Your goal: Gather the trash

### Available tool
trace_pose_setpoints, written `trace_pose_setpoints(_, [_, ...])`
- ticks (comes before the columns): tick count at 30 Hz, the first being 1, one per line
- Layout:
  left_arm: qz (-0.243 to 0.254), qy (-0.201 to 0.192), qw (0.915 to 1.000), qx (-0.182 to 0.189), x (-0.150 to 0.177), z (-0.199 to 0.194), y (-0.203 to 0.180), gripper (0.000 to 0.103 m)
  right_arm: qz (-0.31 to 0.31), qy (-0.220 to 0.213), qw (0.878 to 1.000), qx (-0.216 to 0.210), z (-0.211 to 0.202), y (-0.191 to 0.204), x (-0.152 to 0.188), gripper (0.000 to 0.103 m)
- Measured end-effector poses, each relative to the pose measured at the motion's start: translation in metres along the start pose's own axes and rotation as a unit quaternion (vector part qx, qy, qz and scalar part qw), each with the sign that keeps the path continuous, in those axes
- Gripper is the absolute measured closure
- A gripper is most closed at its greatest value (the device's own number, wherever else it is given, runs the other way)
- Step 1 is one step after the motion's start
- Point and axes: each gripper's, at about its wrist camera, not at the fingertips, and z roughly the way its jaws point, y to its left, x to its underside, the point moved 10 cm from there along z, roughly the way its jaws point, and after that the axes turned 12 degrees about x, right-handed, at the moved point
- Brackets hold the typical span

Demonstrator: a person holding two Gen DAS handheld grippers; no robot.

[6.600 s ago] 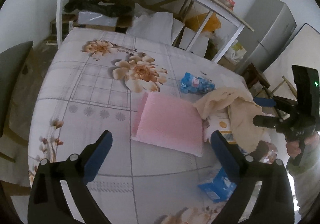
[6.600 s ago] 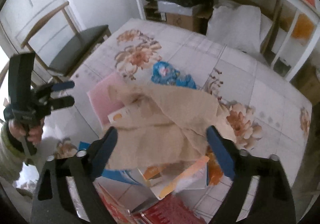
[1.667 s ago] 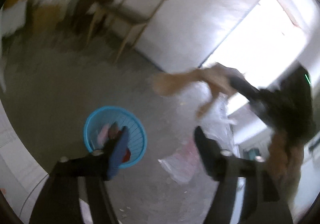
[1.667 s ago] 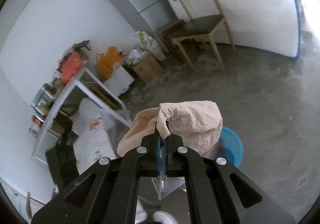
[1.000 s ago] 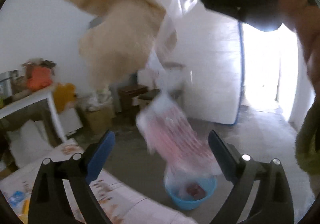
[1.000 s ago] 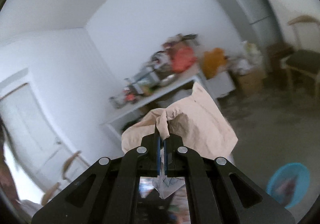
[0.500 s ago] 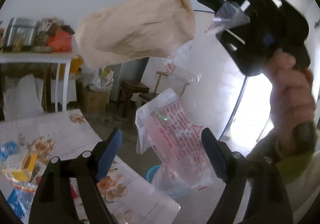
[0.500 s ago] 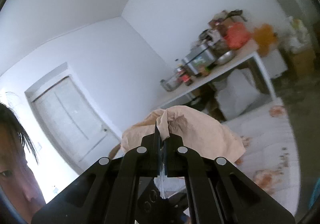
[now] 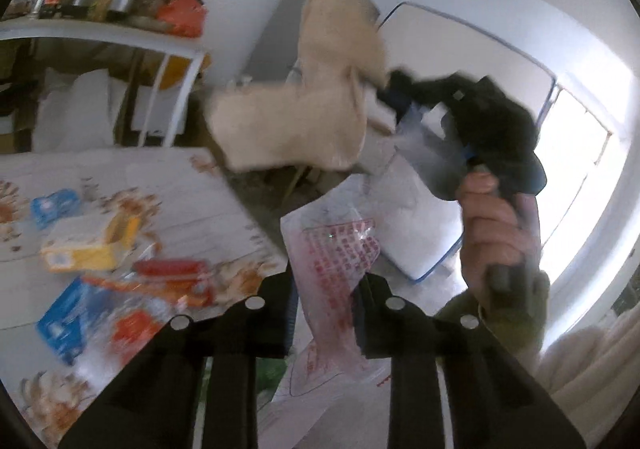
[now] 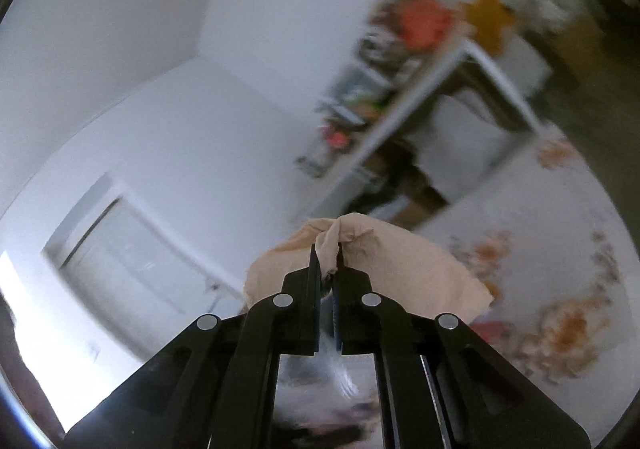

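Pinching one beige cloth (image 10: 360,265), my right gripper (image 10: 326,269) holds it aloft at twelve o'clock. My left gripper (image 9: 324,309) closes around one clear printed bag (image 9: 340,249). Blurred wrappers litter the worktop (image 9: 180,193), uncountable.

Motion blur smears the shelf clutter (image 10: 404,61) and the packets on the table (image 9: 120,249). The plastic bag (image 9: 340,261) hides whether the left gripper (image 9: 324,313) touches it.
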Motion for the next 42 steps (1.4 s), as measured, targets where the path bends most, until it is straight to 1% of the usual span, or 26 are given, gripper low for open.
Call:
trace_pose_setpoints(1, [-0.002,0.009,0.9998,-0.017,0.003,-0.001,0.01,0.081,0.007,0.002,1.0,0.013,0.004,-0.012,0.002,0.097])
trace_pose_setpoints(2, [-0.006,0.019,0.999,-0.039,0.007,-0.004,0.022,0.081,0.022,0.005,0.999,0.043,0.011,-0.038,0.005,0.097])
trace_pose_setpoints(5, [-0.03,0.051,0.9941,-0.092,0.024,-0.002,0.062,0.081,0.073,0.029,0.993,0.083,0.024,-0.093,0.022,0.097])
trace_pose_setpoints(6, [-0.042,0.06,0.9917,-0.106,0.029,-0.002,0.073,0.076,0.087,0.036,0.991,0.093,0.025,-0.108,0.027,0.097])
trace_pose_setpoints(7, [-0.052,0.063,0.9901,-0.114,0.032,-0.003,0.079,0.07,0.097,0.04,0.989,0.103,0.025,-0.119,0.032,0.097])
trace_pose_setpoints(8, [-0.07,0.066,0.9871,-0.128,0.036,-0.005,0.09,0.054,0.108,0.042,0.987,0.114,0.024,-0.133,0.037,0.097])
trace_pose_setpoints(9, [-0.081,0.065,0.9851,-0.137,0.039,-0.009,0.097,0.045,0.117,0.039,0.985,0.12,0.018,-0.143,0.039,0.098])
trace_pose_setpoints(10, [-0.088,0.062,0.9843,-0.14,0.04,-0.01,0.101,0.041,0.121,0.035,0.984,0.124,0.011,-0.147,0.039,0.098])
trace_pose_setpoints(12, [-0.093,0.049,0.9853,-0.135,0.034,-0.015,0.102,0.017,0.128,0.012,0.982,0.135,-0.015,-0.161,0.032,0.099])
trace_pose_setpoints(14, [-0.088,0.025,0.9867,-0.134,0.023,-0.021,0.104,0.007,0.131,-0.019,0.979,0.155,-0.042,-0.177,0.018,0.099])
trace_pose_setpoints(16, [-0.086,-0.006,0.9877,-0.131,0.007,-0.031,0.105,0.005,0.131,-0.057,0.971,0.192,-0.074,-0.199,0.004,0.099])
trace_pose_setpoints(18, [-0.096,-0.033,0.9869,-0.125,-0.003,-0.041,0.111,0.005,0.14,-0.097,0.957,0.234,-0.113,-0.229,-0.006,0.099])
trace_pose_setpoints(19, [-0.104,-0.048,0.9859,-0.122,-0.008,-0.048,0.114,0.005,0.152,-0.116,0.946,0.261,-0.136,-0.251,-0.008,0.099])
trace_pose_setpoints(21, [-0.12,-0.071,0.9827,-0.122,-0.016,-0.067,0.111,0.005,0.172,-0.127,0.93,0.299,-0.155,-0.288,-0.006,0.099])
trace_pose_setpoints(22, [-0.128,-0.082,0.9806,-0.124,-0.019,-0.074,0.115,0.005,0.192,-0.128,0.919,0.319,-0.165,-0.316,0.0,0.099])
trace_pose_setpoints(23, [-0.133,-0.092,0.9789,-0.125,-0.02,-0.081,0.118,0.005,0.206,-0.123,0.913,0.329,-0.169,-0.334,0.007,0.099])
trace_pose_setpoints(26, [-0.138,-0.126,0.9741,-0.128,-0.024,-0.106,0.125,0.005,0.252,-0.093,0.886,0.377,-0.169,-0.41,0.039,0.099])
trace_pose_setpoints(28, [-0.138,-0.14,0.9694,-0.147,-0.026,-0.123,0.13,0.005,0.264,-0.074,0.873,0.404,-0.171,-0.445,0.056,0.098])
trace_pose_setpoints(30, [-0.14,-0.152,0.9652,-0.16,-0.026,-0.137,0.133,0.005,0.291,-0.049,0.854,0.428,-0.164,-0.49,0.077,0.097])
trace_pose_setpoints(32, [-0.146,-0.16,0.961,-0.172,-0.024,-0.148,0.138,0.005,0.318,-0.029,0.835,0.449,-0.163,-0.526,0.094,0.086])
trace_pose_setpoints(33, [-0.147,-0.162,0.96,-0.175,-0.022,-0.151,0.138,0.005,0.327,-0.023,0.822,0.465,-0.165,-0.537,0.101,0.069])
trace_pose_setpoints(34, [-0.148,-0.165,0.9587,-0.178,-0.02,-0.155,0.14,0.005,0.331,-0.02,0.812,0.48,-0.168,-0.544,0.106,0.056])
trace_pose_setpoints(36, [-0.15,-0.169,0.9564,-0.185,-0.014,-0.16,0.143,0.005,0.341,-0.026,0.788,0.512,-0.169,-0.554,0.113,0.05])
trace_pose_setpoints(37, [-0.152,-0.17,0.9552,-0.189,-0.01,-0.162,0.144,0.005,0.35,-0.033,0.783,0.513,-0.176,-0.555,0.118,0.048])
trace_pose_setpoints(41, [-0.161,-0.159,0.9503,-0.214,0.011,-0.164,0.156,0.005,0.354,-0.05,0.785,0.506,-0.192,-0.538,0.125,0.046])
trace_pose_setpoints(42, [-0.165,-0.154,0.9485,-0.222,0.019,-0.164,0.159,0.005,0.345,-0.055,0.789,0.505,-0.196,-0.528,0.123,0.046])
